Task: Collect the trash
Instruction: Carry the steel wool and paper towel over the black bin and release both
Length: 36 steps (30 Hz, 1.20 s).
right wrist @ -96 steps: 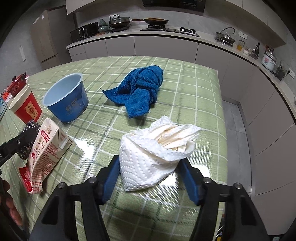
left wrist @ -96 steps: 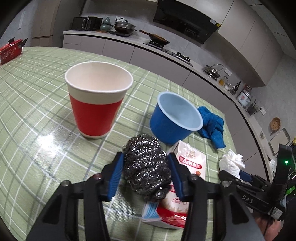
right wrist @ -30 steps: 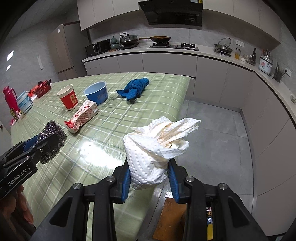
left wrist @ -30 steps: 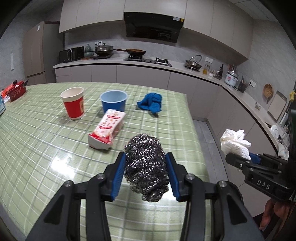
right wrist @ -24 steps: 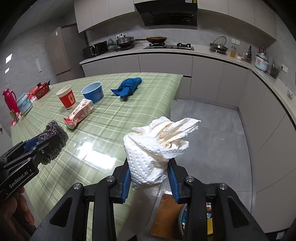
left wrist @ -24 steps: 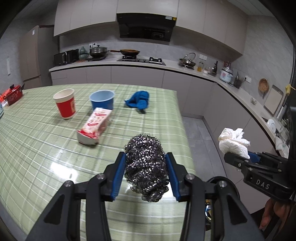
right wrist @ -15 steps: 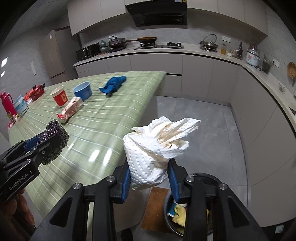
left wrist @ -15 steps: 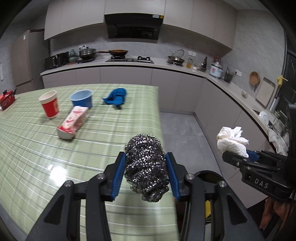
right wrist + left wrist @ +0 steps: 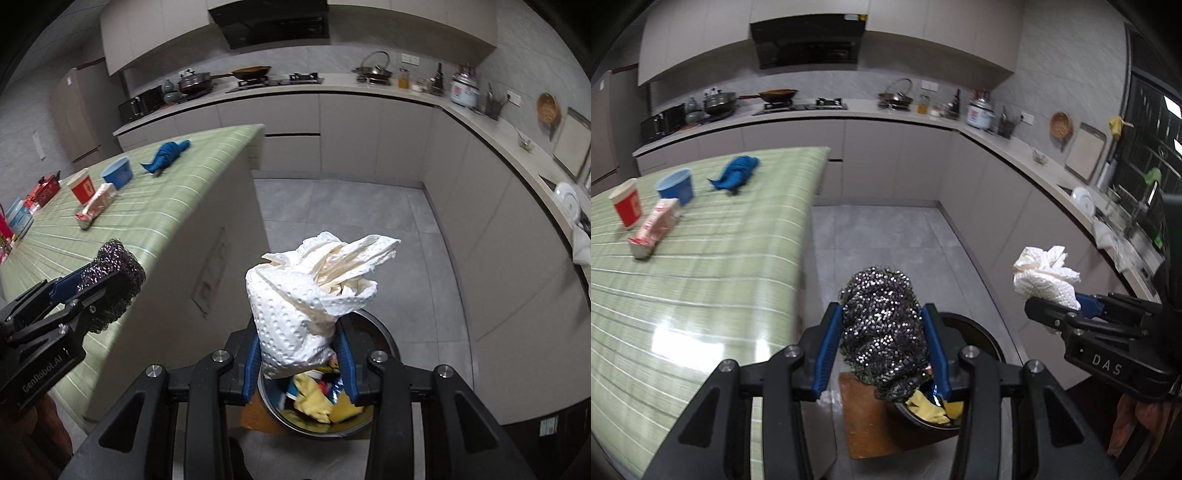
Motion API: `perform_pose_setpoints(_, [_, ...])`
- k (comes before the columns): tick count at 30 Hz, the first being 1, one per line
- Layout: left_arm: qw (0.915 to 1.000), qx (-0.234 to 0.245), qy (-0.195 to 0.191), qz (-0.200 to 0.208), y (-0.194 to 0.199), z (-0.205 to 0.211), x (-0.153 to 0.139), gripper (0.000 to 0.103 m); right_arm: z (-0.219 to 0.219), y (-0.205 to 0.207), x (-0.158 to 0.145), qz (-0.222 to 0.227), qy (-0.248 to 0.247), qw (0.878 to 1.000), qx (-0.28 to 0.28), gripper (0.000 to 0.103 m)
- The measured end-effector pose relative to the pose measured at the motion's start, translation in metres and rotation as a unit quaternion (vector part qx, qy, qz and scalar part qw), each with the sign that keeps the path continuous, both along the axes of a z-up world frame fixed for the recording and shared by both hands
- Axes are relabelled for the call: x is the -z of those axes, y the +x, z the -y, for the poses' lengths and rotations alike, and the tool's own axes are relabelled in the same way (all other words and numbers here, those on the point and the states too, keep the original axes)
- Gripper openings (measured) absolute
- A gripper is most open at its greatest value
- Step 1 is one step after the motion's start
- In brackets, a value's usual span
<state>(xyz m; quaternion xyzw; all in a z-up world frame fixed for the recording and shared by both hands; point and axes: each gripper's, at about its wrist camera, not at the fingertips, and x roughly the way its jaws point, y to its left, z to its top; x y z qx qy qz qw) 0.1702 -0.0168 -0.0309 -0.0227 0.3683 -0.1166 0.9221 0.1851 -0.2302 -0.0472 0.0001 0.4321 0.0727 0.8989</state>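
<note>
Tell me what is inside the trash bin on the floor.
The trash bin holds yellow crumpled material and some blue and red wrappers. The rest of its contents is hidden behind the crumpled paper towel in the right gripper and that gripper's fingers.

Dim indoor light, glare on the tablecloth (image 9: pixel 683 339), motion blur, dark fisheye corners.

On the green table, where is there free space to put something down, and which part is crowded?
The near half of the green table is bare, from its floor-side edge back to the carton. The strip along that edge beside the blue cloth is also free. The far corner is crowded: red cup, blue bowl, carton and cloth sit close together.
</note>
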Motion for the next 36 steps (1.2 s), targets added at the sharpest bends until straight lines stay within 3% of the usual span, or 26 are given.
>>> perform_pose_setpoints(14, [0.9975, 0.044, 0.009, -0.054, 0.008, 0.074, 0.054, 0.045, 0.063, -0.002, 0.059, -0.051, -0.007, 0.998, 0.030, 0.038])
perform_pose_setpoints(36, [0.9940, 0.032, 0.036, -0.098, 0.036, 0.106, 0.104, 0.045, 0.076, 0.047, 0.120, -0.094, -0.005, 0.995, -0.009, 0.038])
